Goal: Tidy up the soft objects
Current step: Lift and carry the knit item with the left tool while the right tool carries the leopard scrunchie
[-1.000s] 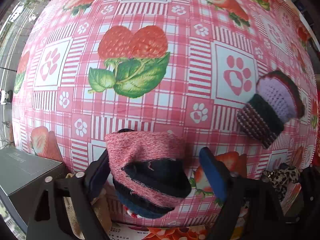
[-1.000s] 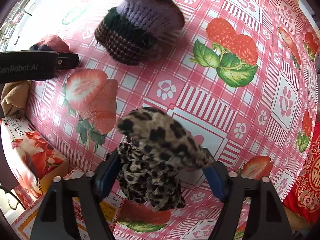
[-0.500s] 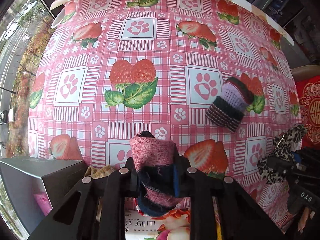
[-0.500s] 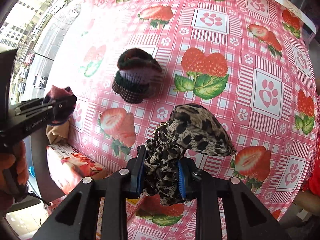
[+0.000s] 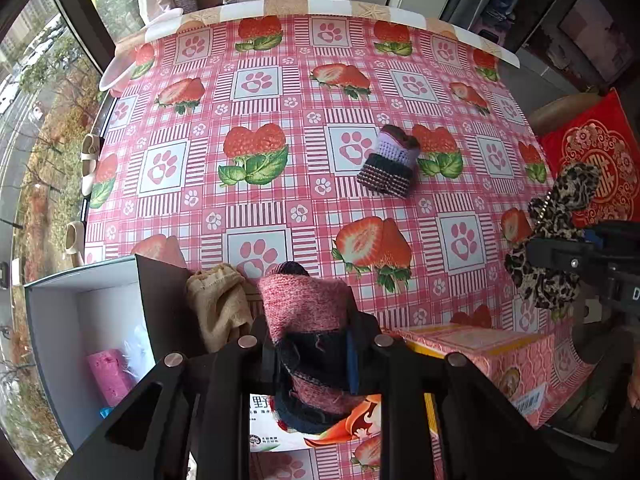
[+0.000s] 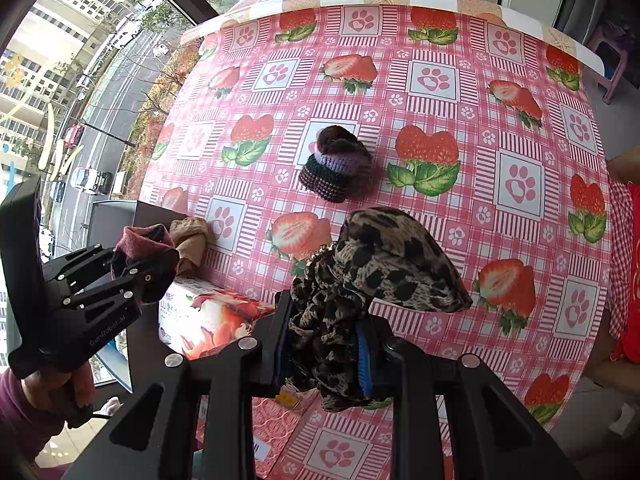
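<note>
Left wrist view is looking down at a table wearing a pink checked cloth with strawberries and paw prints. The left gripper is pinching a pink and dark blue knitted sock roll, with its jaws pressed tight on both sides of it. The roll is hanging in the air above the near edge of the table. Just beside it, at the near left corner, a tan cloth bundle is lying against the wall of an open grey box (something pink is sitting inside the box). A printed cardboard box with red flowers is sitting below the near edge.

Right wrist view is showing the right gripper squeezing a leopard-print cloth roll, its jaws closed on the lower, crumpled part. The wide top part is sticking out past the fingers. This roll is also being held up over the near edge of the table, well apart from the pink one.

A striped knitted roll in purple, dark green and brown is lying alone near the middle of the table, touching nothing else. A person's hand is holding the left gripper's handle at the left side of this view.
</note>
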